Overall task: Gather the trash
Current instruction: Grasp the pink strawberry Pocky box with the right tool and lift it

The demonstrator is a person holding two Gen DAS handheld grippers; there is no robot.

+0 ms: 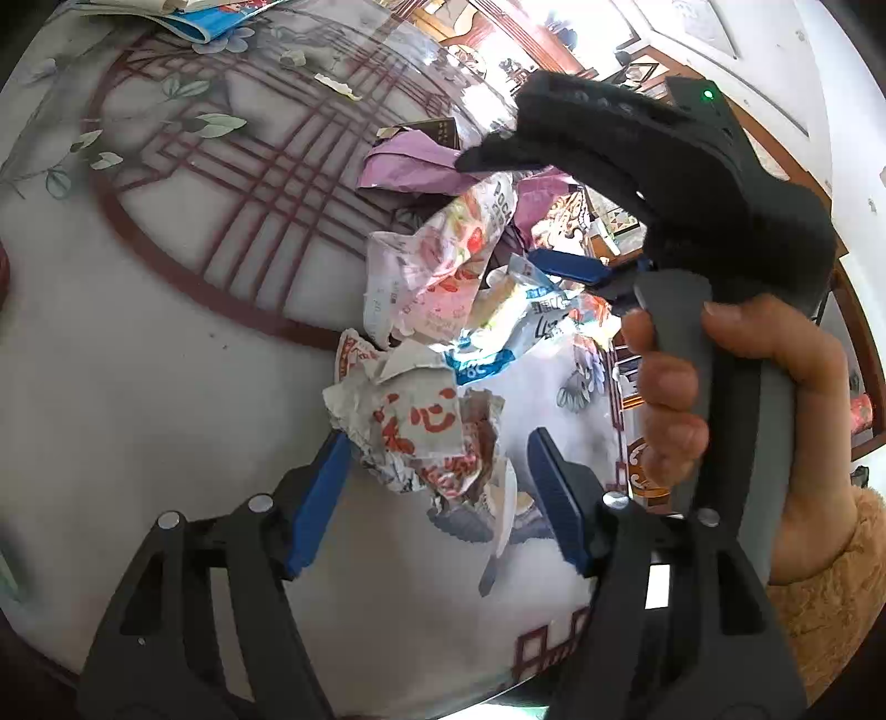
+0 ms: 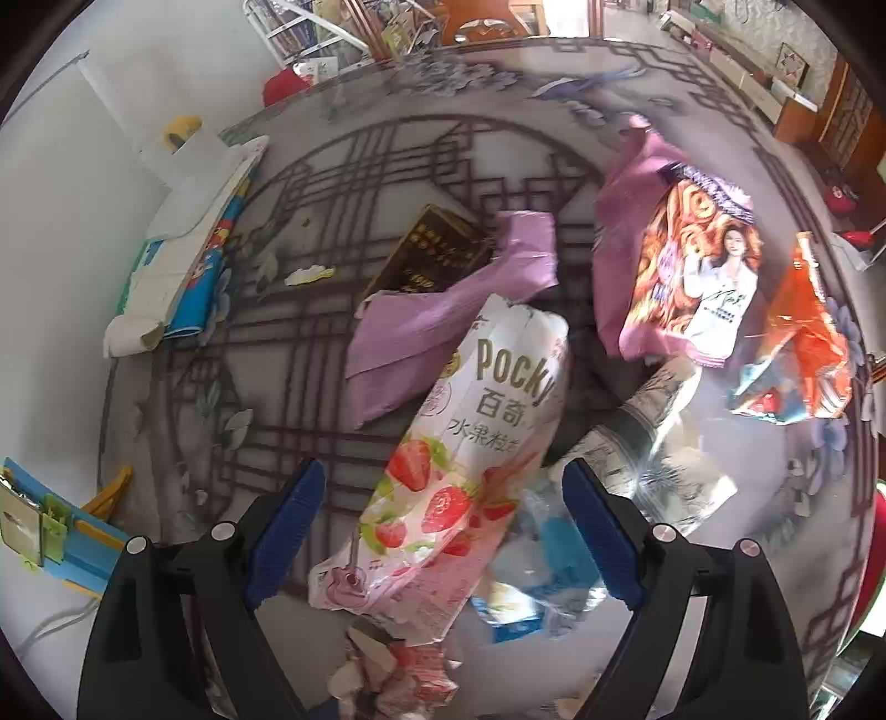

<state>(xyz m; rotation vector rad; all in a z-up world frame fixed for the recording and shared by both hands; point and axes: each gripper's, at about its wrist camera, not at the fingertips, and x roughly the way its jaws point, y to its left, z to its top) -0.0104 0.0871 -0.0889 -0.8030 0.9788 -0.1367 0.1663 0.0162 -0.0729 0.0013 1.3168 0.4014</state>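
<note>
Both claws stood apart and empty, the left gripper (image 1: 437, 487) straddling a crumpled white-and-red paper wrapper (image 1: 426, 437) and the right gripper (image 2: 437, 531) poised over the strawberry-printed pink Pocky pouch (image 2: 454, 471), apparently because trash was being heaped mid-table (image 2: 747, 487).

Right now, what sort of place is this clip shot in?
Most likely a home dining or living room. Snack wrappers, including a Pocky wrapper, litter a round table with a printed lattice-and-flower cover, and carved wooden furniture stands in the sunlit room beyond.
</note>
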